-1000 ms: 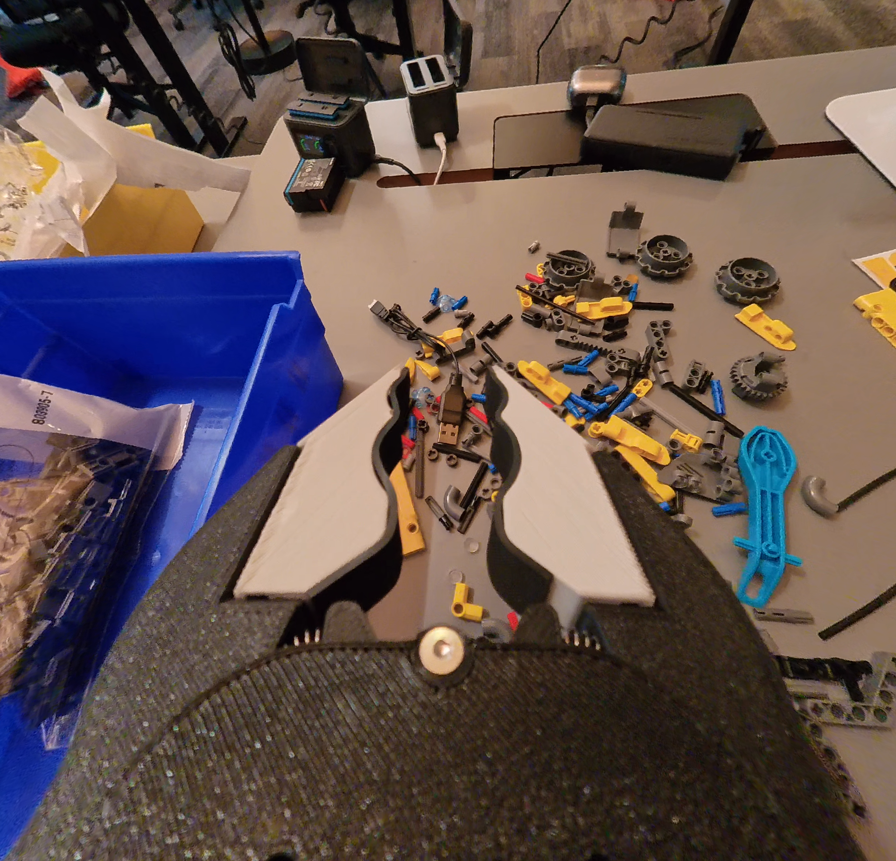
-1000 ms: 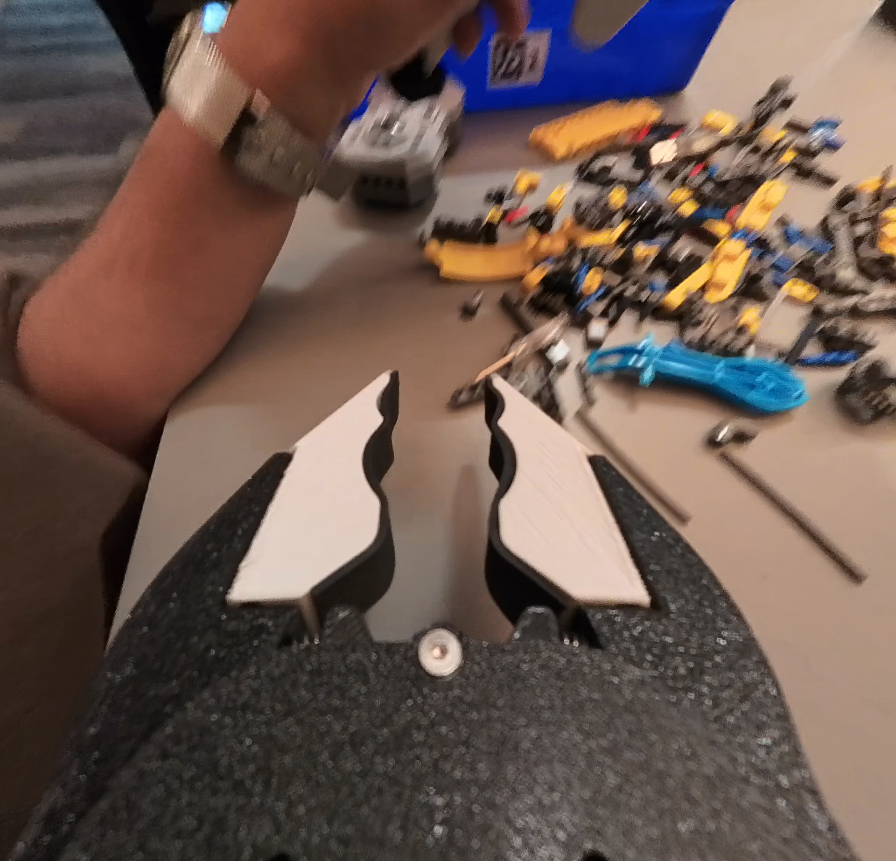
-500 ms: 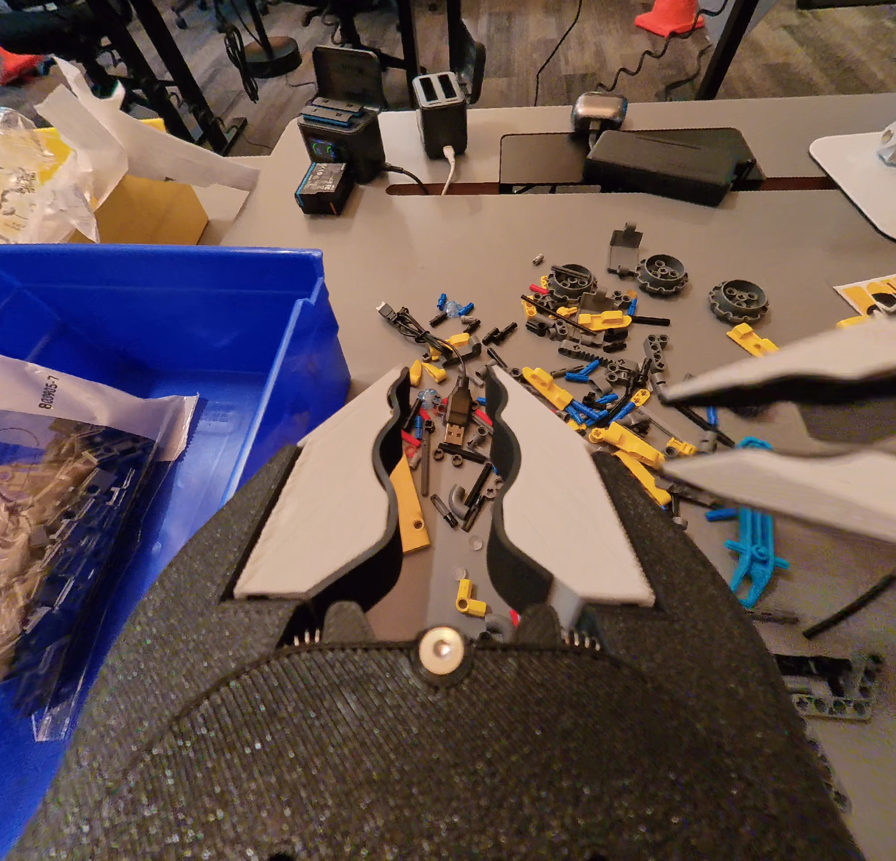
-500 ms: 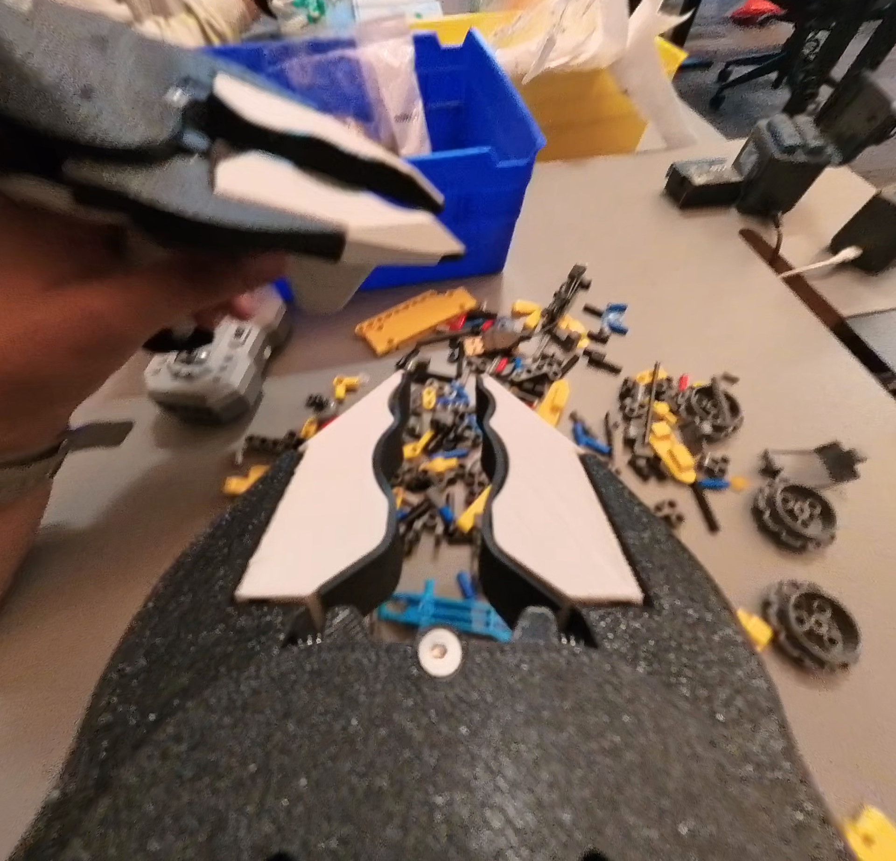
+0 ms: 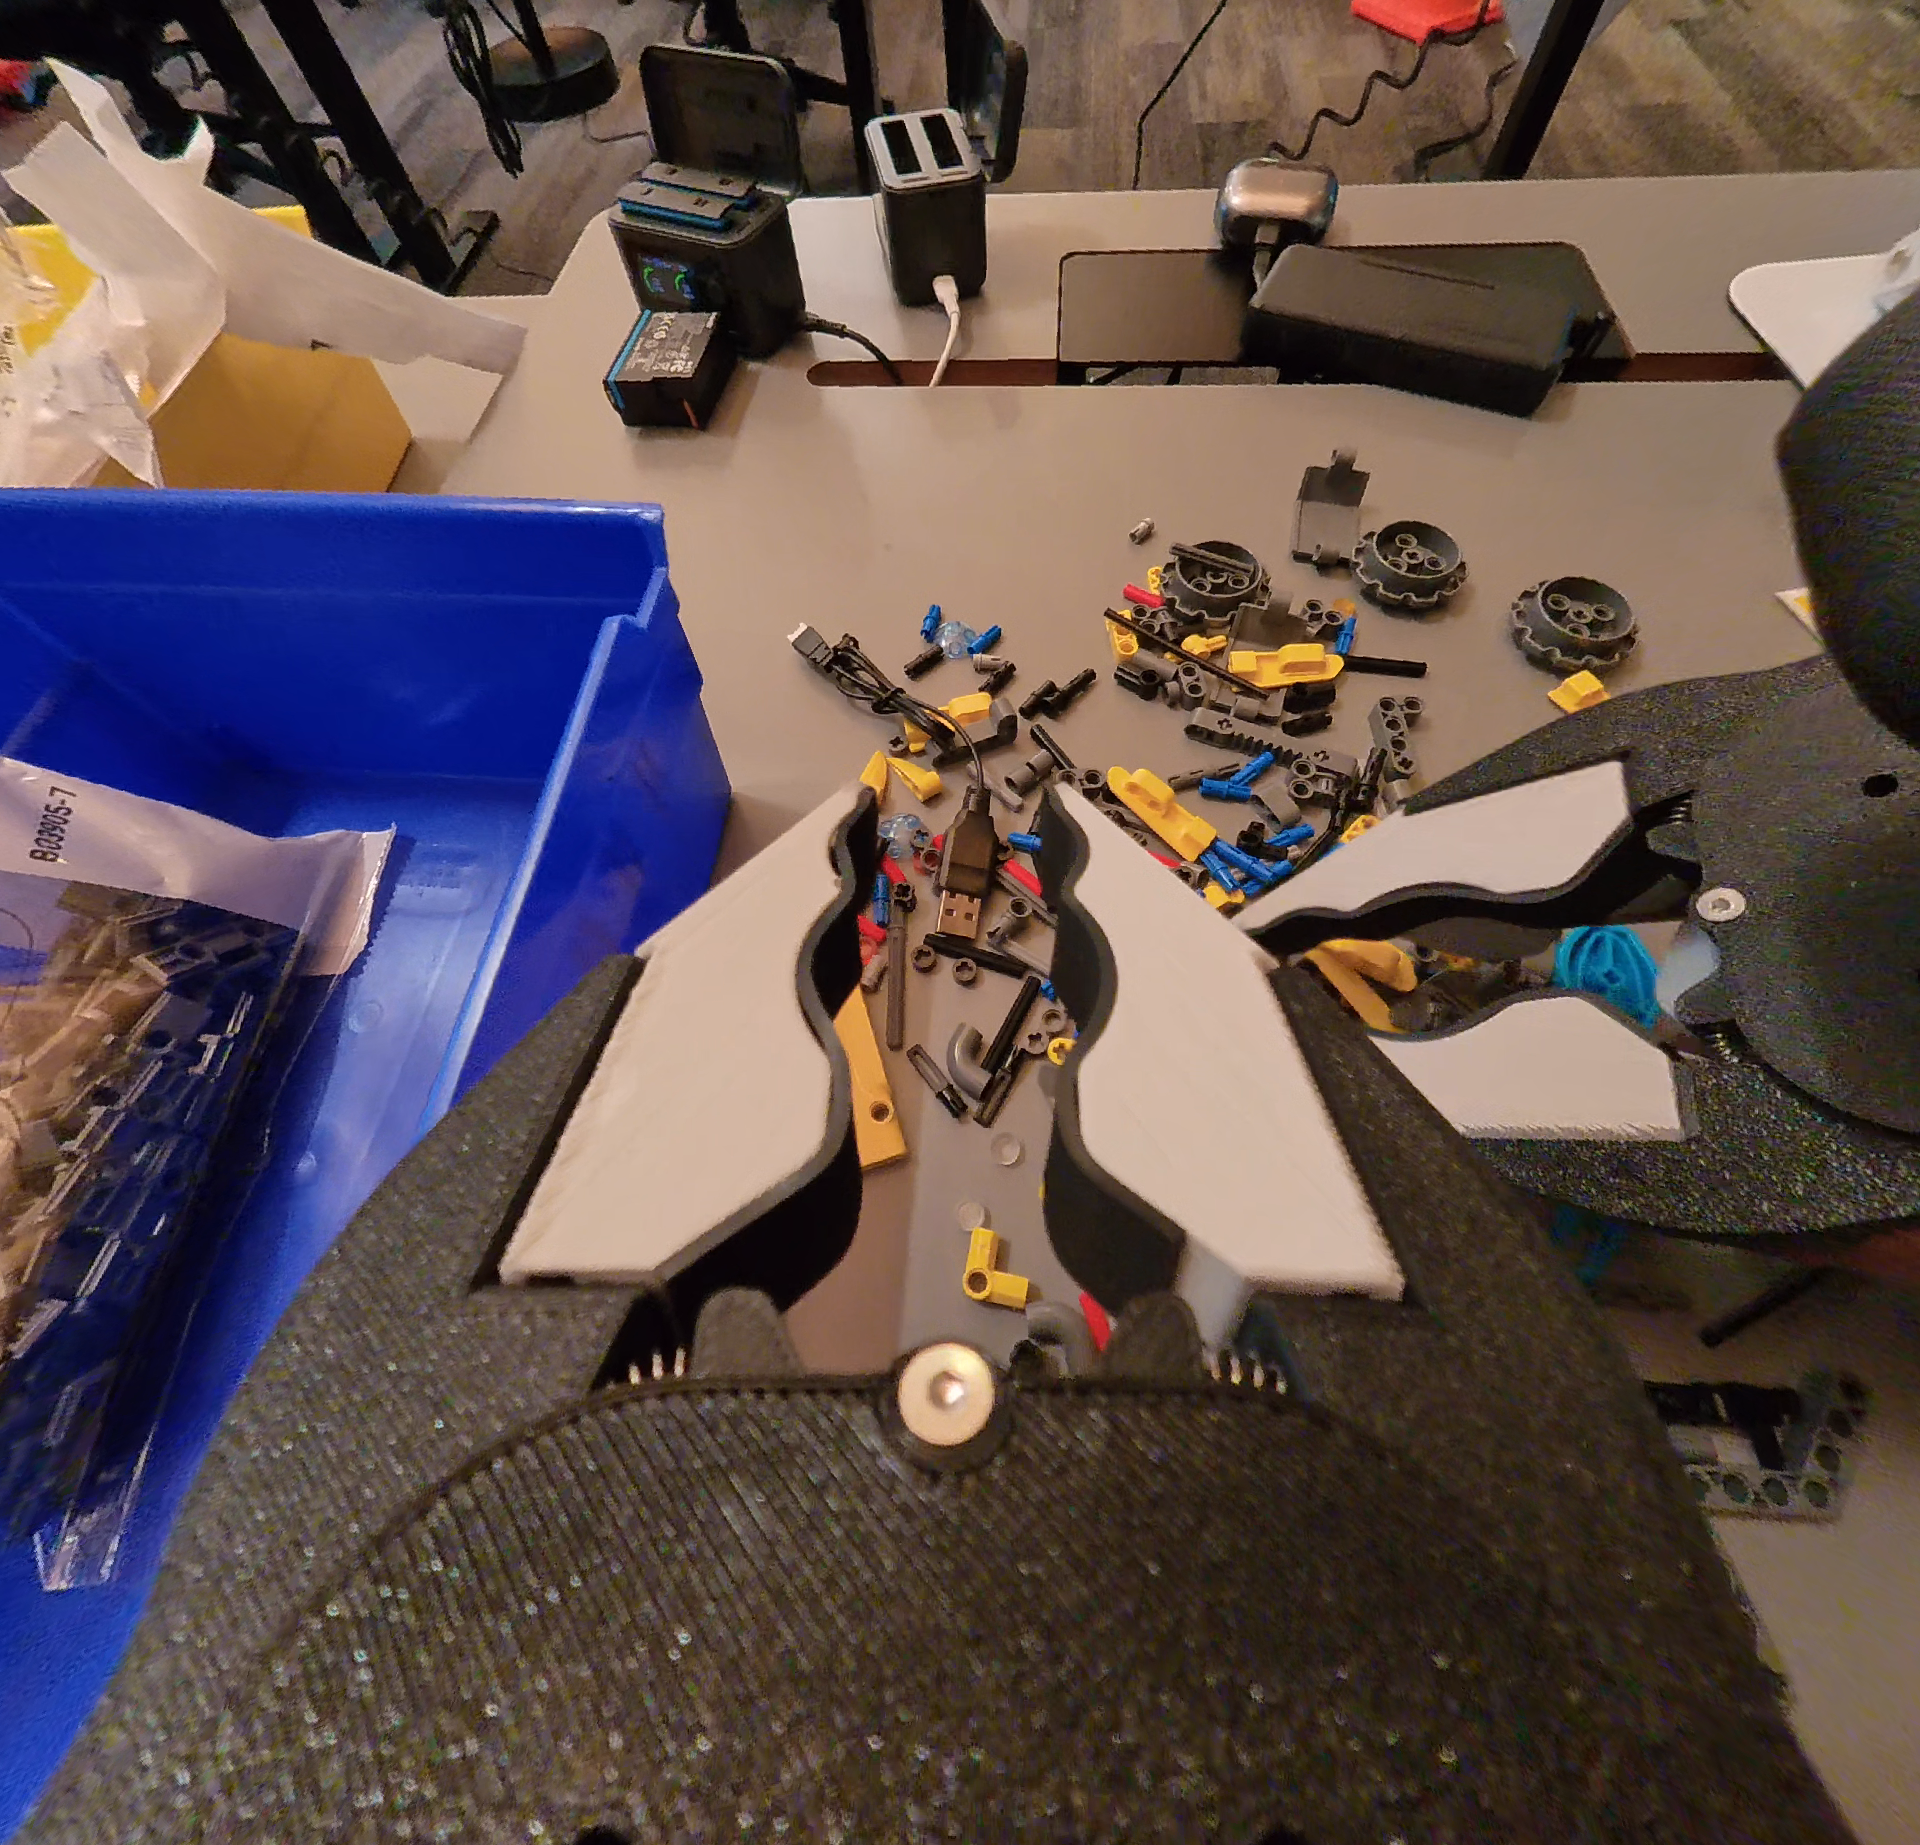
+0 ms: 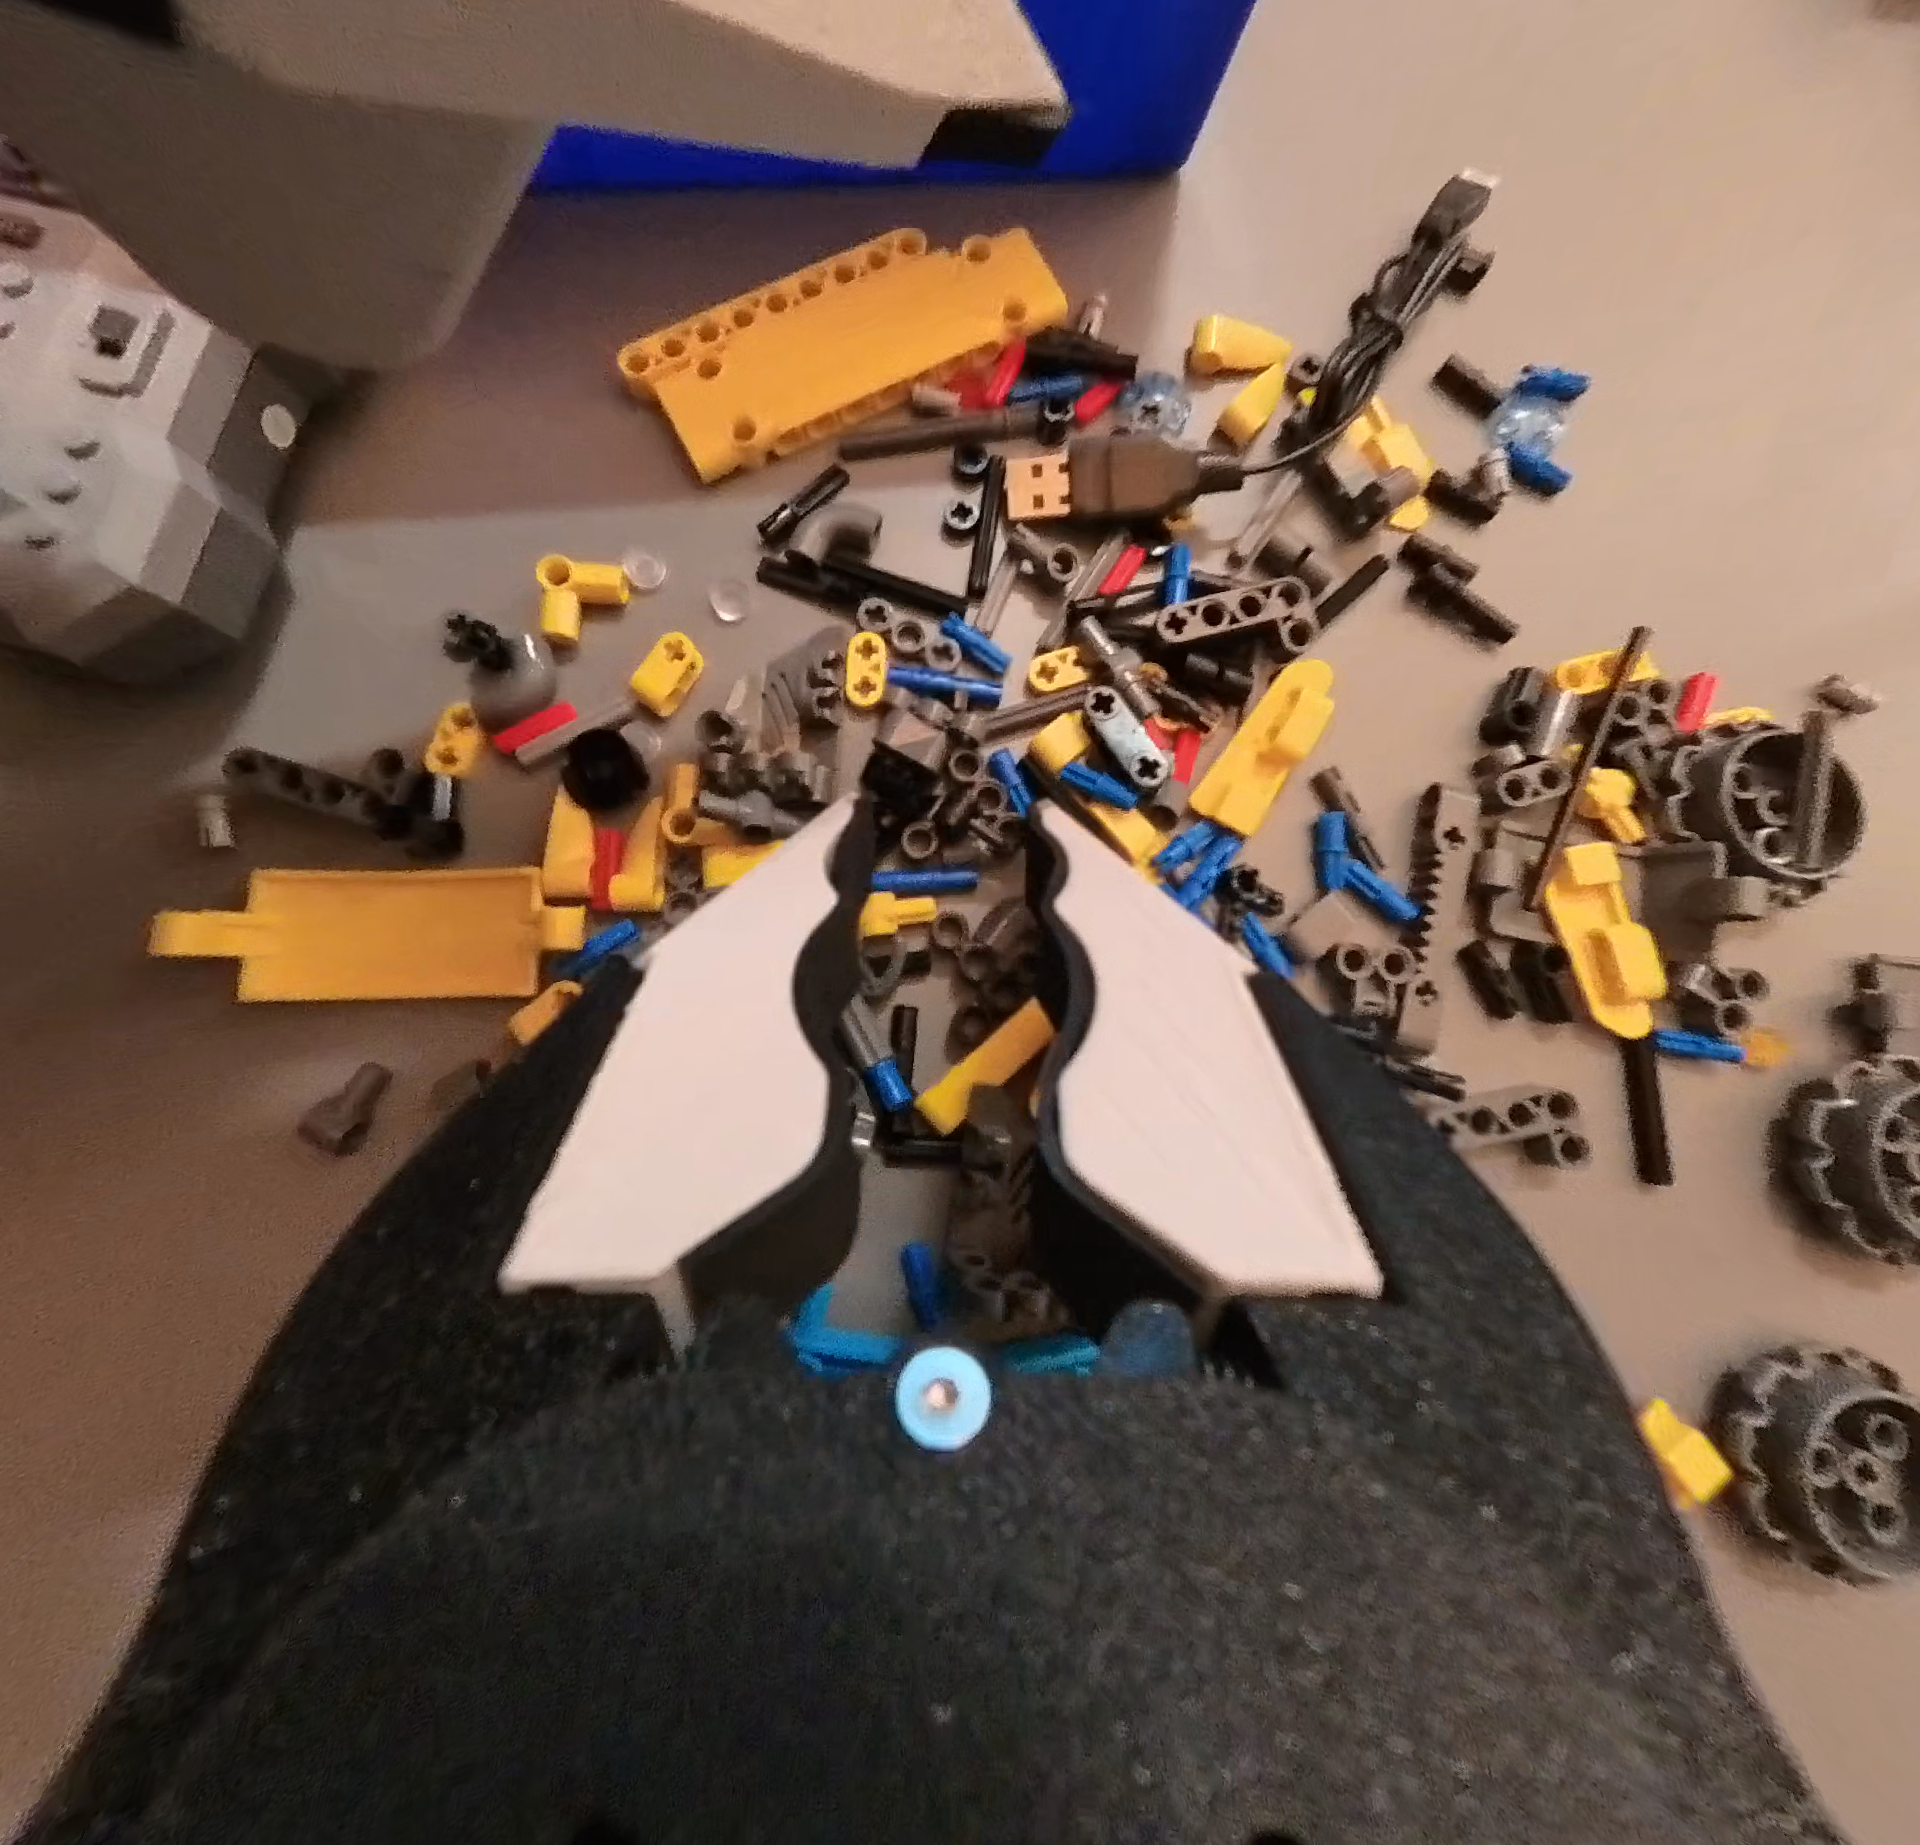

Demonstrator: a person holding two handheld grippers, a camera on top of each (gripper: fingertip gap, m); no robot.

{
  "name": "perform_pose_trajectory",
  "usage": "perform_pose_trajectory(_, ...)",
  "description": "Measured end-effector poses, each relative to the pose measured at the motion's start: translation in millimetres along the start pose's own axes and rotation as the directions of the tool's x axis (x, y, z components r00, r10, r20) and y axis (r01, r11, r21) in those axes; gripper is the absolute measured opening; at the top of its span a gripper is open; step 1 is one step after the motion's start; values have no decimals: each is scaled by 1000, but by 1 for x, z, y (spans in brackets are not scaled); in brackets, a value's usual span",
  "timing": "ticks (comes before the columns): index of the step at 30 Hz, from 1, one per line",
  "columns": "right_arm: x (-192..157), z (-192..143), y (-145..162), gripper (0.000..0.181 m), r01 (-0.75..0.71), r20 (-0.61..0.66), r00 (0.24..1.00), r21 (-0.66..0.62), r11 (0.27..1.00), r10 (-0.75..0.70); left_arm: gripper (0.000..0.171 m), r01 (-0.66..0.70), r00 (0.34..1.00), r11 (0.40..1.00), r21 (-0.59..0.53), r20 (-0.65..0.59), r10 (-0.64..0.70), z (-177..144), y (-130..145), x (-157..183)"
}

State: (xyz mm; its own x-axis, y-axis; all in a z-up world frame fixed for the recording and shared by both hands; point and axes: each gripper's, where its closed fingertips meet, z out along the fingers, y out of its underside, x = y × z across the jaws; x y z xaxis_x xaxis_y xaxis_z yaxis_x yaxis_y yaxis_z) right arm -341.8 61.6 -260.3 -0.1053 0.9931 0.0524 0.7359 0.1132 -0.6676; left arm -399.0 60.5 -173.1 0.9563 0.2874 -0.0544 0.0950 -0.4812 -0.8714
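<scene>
hovering beside the blue bin [image 5: 623,673], the left gripper [image 5: 951,808] hangs with fingers apart above a usb plug [image 5: 961,865]; to its right, the right gripper [image 6: 945,808] gapes empty over the scattered building pieces [image 6: 1143,673] on the grey table [image 5: 1039,465].

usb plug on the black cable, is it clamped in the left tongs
No. The USB plug lies on the grey table among loose parts, in the open gap of the left tongs, neither finger touching it.
</scene>
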Motion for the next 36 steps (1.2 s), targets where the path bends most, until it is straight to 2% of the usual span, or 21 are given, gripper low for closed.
perform_pose_trajectory(3,2,-2,1,15,-20,23,1000,8,1000,20,31,-4,1000,1000,-10,-1,4,1,2,1)
perform_pose_trajectory(13,39,-46,-16,14,-94,-51,994,126,988,102,31,-2,1000,1000,-11,-2,2,2,2,0)
perform_pose_trajectory(19,65,-70,-11,14,-108,-139,982,142,984,128,31,-6,1000,1000,-9,-7,6,2,2,1)
perform_pose_trajectory(22,68,-79,-8,14,-139,-128,979,165,976,161,31,-10,1000,1000,-8,-8,10,2,2,2)
perform_pose_trajectory(26,69,-78,-1,15,-191,-82,975,155,969,205,31,-17,1000,1000,-11,-10,17,3,2,3)
perform_pose_trajectory(31,68,-57,22,15,-241,-54,968,60,969,245,31,-18,1000,1000,-9,-12,18,3,2,3)
perform_pose_trajectory(36,56,-51,22,15,-283,41,959,58,957,281,31,-19,1000,1000,-3,-15,19,2,1,3)
